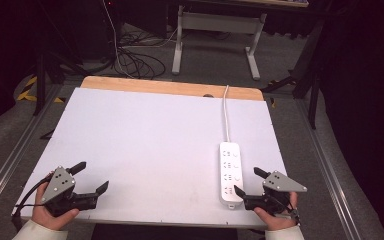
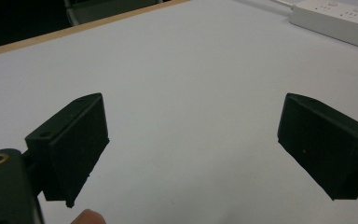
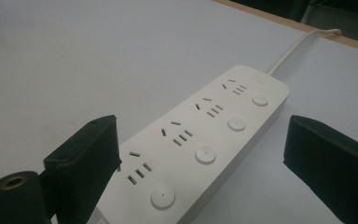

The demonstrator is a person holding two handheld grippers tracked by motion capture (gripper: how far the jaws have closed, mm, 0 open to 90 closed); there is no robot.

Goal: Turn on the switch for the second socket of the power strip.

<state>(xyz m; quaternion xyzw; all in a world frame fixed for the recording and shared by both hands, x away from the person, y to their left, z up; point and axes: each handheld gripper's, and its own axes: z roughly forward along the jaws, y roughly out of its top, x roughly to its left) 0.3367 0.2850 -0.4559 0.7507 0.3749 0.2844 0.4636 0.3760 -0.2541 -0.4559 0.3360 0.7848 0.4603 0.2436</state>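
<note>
White power strip point(image 1: 230, 174) beside wide-spread right tongs point(image 1: 245, 181), seemingly untouched.

- A white surface point(image 1: 145, 135) covers most of the table, with a strip of bare wood point(image 1: 170, 87) showing along its far edge.
- A white power strip point(image 1: 230, 173) lies flat on the surface at the right, near the front edge. It has four sets of sockets in a row, each with a round button beside it.
- Its white cord point(image 1: 225, 112) runs straight back from the far end and over the wooden edge.
- Beyond the table, on the grey floor point(image 1: 215, 60), stands a light metal table frame point(image 1: 217, 30).
- Dark cables point(image 1: 135, 62) lie tangled on the floor to the left of that frame.
- Yellow-and-black tape point(image 1: 27, 90) marks the floor at the far left.
</note>
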